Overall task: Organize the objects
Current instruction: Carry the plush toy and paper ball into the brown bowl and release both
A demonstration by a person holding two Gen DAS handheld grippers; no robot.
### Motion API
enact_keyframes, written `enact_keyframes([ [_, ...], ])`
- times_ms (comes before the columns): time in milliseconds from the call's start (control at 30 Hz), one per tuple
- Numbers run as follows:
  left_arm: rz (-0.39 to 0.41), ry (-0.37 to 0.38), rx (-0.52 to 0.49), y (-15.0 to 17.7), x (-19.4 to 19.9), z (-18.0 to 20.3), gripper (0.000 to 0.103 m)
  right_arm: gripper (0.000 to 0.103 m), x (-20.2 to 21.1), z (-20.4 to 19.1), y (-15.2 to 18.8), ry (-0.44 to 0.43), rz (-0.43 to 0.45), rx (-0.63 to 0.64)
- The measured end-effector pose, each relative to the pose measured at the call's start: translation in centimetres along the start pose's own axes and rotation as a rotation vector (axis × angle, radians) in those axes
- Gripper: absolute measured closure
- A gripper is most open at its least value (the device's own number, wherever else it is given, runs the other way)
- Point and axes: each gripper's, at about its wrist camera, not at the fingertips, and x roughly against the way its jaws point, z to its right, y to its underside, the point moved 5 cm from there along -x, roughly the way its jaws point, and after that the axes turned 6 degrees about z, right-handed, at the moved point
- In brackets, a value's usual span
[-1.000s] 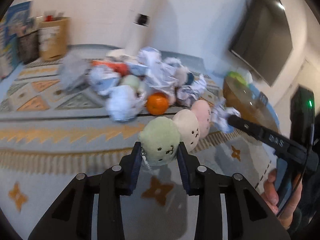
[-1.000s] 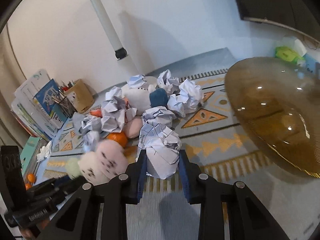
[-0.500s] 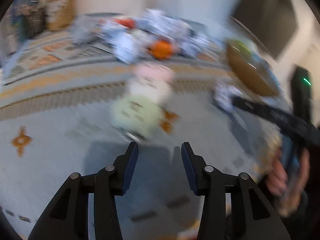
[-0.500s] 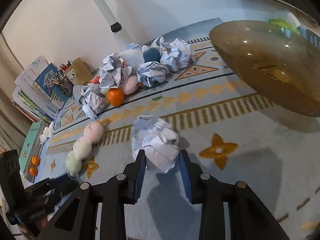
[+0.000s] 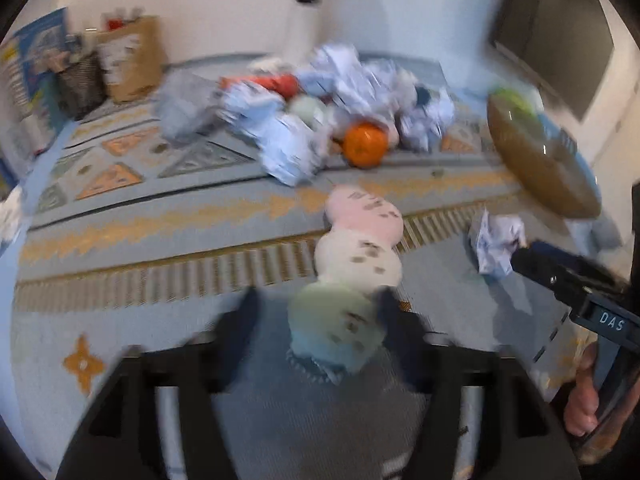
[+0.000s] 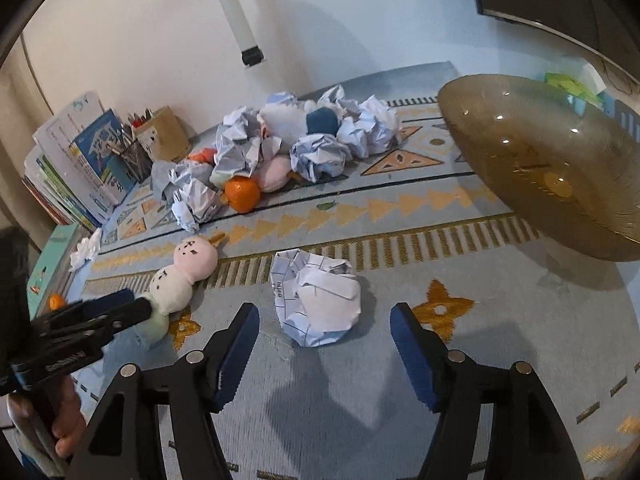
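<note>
While wide apart, fingers (image 6: 412,344) off paper ball (image 6: 318,300)

A home room — patterned rug (image 6: 400,204), stacked books (image 6: 76,160), a wall-mounted television (image 5: 560,36) and pencil holder (image 6: 134,156).

Landmark: crumpled paper ball (image 6: 318,298) on rug (image 6: 400,400).
- Near side of ball: bare rug, open approach.
- Right of it: bare rug, then amber glass bowl (image 6: 552,160) overhanging.
- Left: three-ball plush toy (image 6: 180,276), close, narrow gap.
- Beyond: open patterned strip, then heap of paper wads (image 6: 280,148) with orange (image 6: 241,194), blocking the wall side.
</note>
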Motion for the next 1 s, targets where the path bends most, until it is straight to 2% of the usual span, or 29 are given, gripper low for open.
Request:
enact_keyframes([
  [33,-0.004,0.003,-0.028,0.1,-0.7,0.4,0.026,0.036,-0.4,0.0,0.0,0.002,-0.009,0.000],
  [167,0.007,-0.077,-0.127,0.4,-1.5,1.5,0.025,0.037,-1.3,0.2,0.1,-0.007,-0.020,-0.010],
  [233,0.017,-0.074,-0.138,0.3,-1.5,1.9,0.025,0.054,-1.7,0.2,0.1,0.000,-0.019,-0.009],
  [267,0.023,-0.073,-0.134,0.3,-1.5,1.9,0.029,0.064,-1.8,0.2,0.1,-0.006,-0.020,-0.013],
  [300,0.034,-0.075,-0.133,0.2,-1.4,2.0,0.039,0.065,-1.7,0.2,0.1,-0.009,-0.008,-0.022],
  [333,0.043,-0.073,-0.135,0.0,-1.2,2.1,0.054,0.068,-1.5,0.1,0.0,-0.005,0.000,-0.020],
  [400,0.041,-0.063,-0.134,-0.2,-0.8,2.5,0.057,0.069,-0.4,-0.1,-0.3,0.003,0.035,-0.003],
  [467,0.078,-0.057,-0.146,-0.9,0.1,3.4,0.058,0.069,1.2,0.0,-1.0,-0.005,0.083,-0.004],
  [533,0.123,-0.012,-0.153,-2.3,1.2,4.9,0.058,0.069,3.6,0.5,-2.4,0.013,0.158,-0.005],
  [600,0.179,0.056,-0.147,-4.4,2.4,7.2,0.057,0.069,6.9,2.0,-4.5,0.086,0.263,-0.011],
  [667,0.222,0.130,-0.151,-6.8,3.1,9.8,0.057,0.069,10.0,4.4,-6.5,0.191,0.370,-0.045],
  [733,0.256,0.190,-0.182,-9.5,3.3,13.2,0.057,0.069,11.6,6.9,-7.8,0.290,0.428,-0.085],
  [767,0.271,0.217,-0.205,-10.8,2.9,15.1,0.057,0.069,11.9,8.6,-8.4,0.341,0.437,-0.114],
  [900,0.260,0.319,-0.235,-13.5,0.2,20.6,0.057,0.069,10.9,13.1,-9.4,0.401,0.411,-0.197],
  [1000,0.242,0.364,-0.264,-14.6,-2.2,23.6,0.047,0.068,9.4,14.7,-10.4,0.384,0.386,-0.204],
])
